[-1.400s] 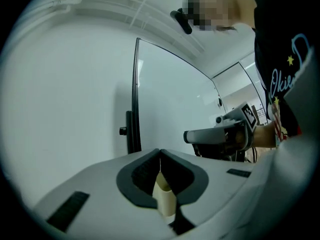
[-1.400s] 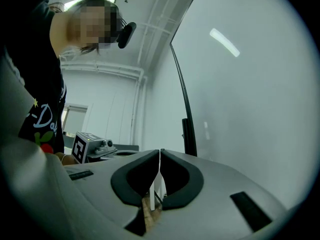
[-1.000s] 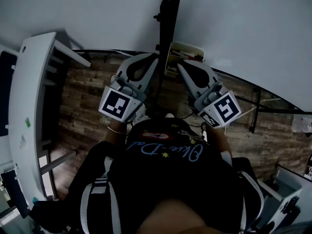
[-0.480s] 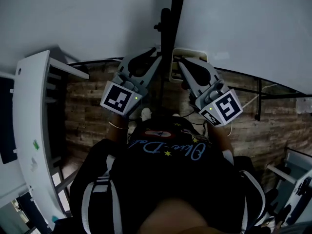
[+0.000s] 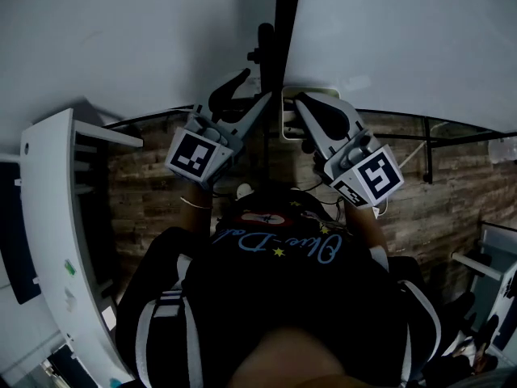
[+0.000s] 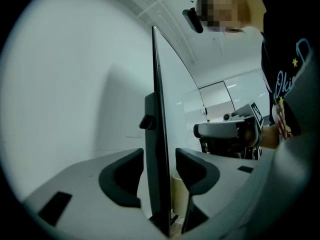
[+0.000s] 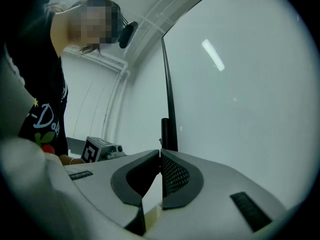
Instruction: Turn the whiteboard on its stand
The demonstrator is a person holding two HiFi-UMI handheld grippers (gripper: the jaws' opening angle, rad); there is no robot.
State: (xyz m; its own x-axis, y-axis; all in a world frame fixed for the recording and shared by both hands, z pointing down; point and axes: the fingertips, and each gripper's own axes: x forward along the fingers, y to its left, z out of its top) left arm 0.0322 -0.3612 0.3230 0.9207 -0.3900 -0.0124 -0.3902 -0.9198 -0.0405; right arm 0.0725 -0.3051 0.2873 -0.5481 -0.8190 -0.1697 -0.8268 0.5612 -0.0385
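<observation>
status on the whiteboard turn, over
Left gripper open, jaws just opened; right gripper shut. Whiteboard upright, its edge between left jaws, not clamped. Cream tray just beyond them.

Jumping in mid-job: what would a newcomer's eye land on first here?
The big whiteboard fills the head view's upper right, with a black upright along its left edge. The left gripper straddles that upright; its jaws have just been opening, and the pads stand clear of it. The right gripper sits shut just right of it.
</observation>
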